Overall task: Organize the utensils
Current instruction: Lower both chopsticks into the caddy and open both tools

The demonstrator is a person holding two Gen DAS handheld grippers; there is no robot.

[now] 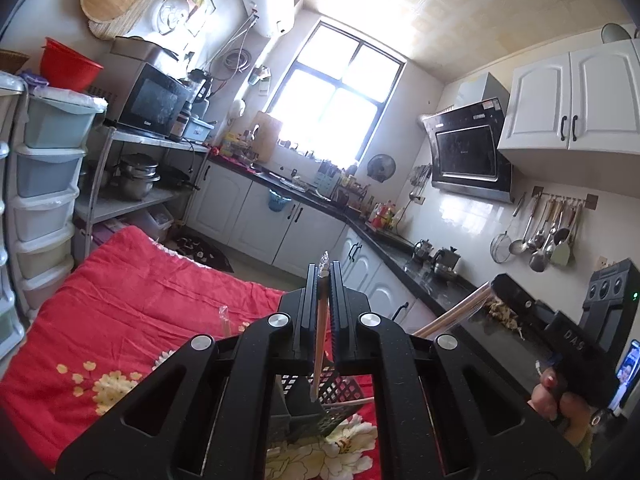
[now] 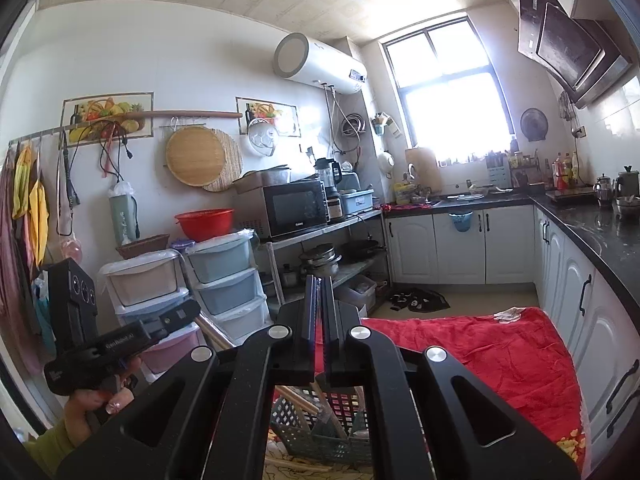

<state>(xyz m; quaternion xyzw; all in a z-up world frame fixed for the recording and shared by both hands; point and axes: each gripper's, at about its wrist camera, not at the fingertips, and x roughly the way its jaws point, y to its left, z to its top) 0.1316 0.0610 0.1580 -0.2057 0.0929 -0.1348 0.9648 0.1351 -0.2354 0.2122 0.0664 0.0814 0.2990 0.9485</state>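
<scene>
My left gripper (image 1: pixel 325 276) is shut on a plastic-wrapped pair of chopsticks (image 1: pixel 319 336), held upright with the lower end over the dark lattice utensil basket (image 1: pixel 316 404) on the red quilt. My right gripper (image 2: pixel 319 284) is shut on wrapped chopsticks (image 2: pixel 319 330); from the left wrist view it shows at the right (image 1: pixel 496 282) holding a wrapped bundle (image 1: pixel 452 316). The basket also shows in the right wrist view (image 2: pixel 320 428), below the jaws, with several chopsticks (image 2: pixel 300 398) in it. My left gripper shows at the left of the right wrist view (image 2: pixel 192 308).
A red flowered quilt (image 1: pixel 132 308) covers the work surface; a clear wrapper (image 1: pixel 225 318) lies on it. Loose chopsticks (image 2: pixel 296 466) lie beside the basket. A black counter (image 1: pixel 440 296) with kettles runs along the right. Plastic drawers (image 2: pixel 228 276) and a shelf with a microwave (image 2: pixel 296 206) stand left.
</scene>
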